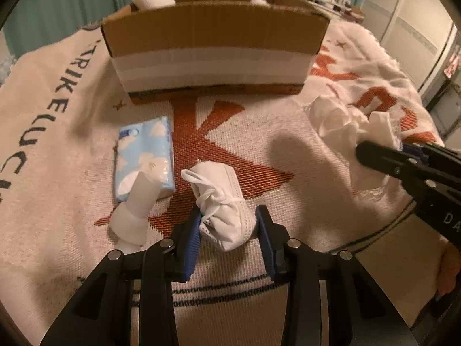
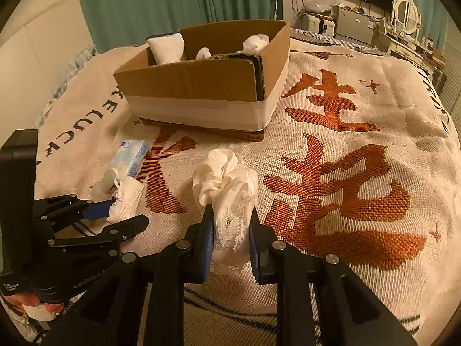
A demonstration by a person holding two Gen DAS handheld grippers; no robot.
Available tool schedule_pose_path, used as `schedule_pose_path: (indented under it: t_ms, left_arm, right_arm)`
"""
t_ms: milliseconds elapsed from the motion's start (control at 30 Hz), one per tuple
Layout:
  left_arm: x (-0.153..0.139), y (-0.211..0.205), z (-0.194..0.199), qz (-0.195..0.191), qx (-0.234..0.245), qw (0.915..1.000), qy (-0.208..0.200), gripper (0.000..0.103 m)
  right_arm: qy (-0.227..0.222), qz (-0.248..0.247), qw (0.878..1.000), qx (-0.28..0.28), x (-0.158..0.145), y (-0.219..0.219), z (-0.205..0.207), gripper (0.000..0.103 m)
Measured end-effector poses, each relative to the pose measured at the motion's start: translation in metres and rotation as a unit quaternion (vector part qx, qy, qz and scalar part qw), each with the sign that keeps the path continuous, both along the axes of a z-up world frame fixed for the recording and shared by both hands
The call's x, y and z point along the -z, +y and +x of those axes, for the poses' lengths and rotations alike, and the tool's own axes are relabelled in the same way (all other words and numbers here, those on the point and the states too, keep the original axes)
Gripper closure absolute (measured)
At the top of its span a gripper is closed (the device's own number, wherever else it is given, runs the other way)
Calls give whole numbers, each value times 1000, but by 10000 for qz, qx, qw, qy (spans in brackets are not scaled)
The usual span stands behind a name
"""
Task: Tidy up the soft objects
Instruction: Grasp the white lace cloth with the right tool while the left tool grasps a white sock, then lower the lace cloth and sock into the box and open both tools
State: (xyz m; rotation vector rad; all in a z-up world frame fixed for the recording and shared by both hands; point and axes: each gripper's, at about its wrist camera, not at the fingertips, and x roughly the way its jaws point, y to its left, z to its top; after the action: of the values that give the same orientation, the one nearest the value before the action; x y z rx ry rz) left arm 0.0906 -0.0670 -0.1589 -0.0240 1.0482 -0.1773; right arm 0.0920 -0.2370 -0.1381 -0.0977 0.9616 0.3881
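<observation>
My left gripper [image 1: 227,225] has its blue pads on both sides of a rolled white face mask [image 1: 222,204] lying on the blanket; it also shows in the right wrist view [image 2: 126,196]. My right gripper [image 2: 230,225] is shut on a crumpled white lace cloth [image 2: 227,184], which also shows at the right of the left wrist view [image 1: 345,127]. A cardboard box [image 1: 213,37] with a white taped band stands behind, holding several white soft items [image 2: 167,46]. A light blue tissue pack [image 1: 144,155] and a white bottle [image 1: 135,210] lie left of the mask.
A cream woven blanket with orange characters [image 2: 331,173] covers the bed. Green curtains [image 2: 144,0] hang behind the box. A dresser with a mirror [image 2: 406,11] and a dark screen stand at the far right.
</observation>
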Motion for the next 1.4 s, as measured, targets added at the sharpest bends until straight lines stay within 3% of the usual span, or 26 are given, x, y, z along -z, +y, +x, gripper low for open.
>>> schedule_pose_path:
  t_ms: [433, 700, 867, 1167, 1400]
  left_arm:
    - [-75, 6, -48, -83, 132, 9956, -922, 67]
    - [-137, 8, -63, -223, 289, 9867, -1582, 67]
    - [-173, 11, -57, -94, 342, 9785, -2033, 67]
    - [-215, 13, 7, 74, 351, 9669, -2526, 67]
    - [-202, 18, 84, 118, 258, 9723, -2319, 67]
  right_arm:
    - [-577, -70, 9983, 77, -56, 6, -50, 82]
    - [-1161, -177, 9931, 71, -110, 10, -75, 83]
    - [-1540, -209, 9878, -6, -146, 17, -74, 83]
    - [-2016, -58, 9793, -154, -196, 37, -18, 83]
    - [-2093, 157, 9776, -139, -201, 48, 50, 82]
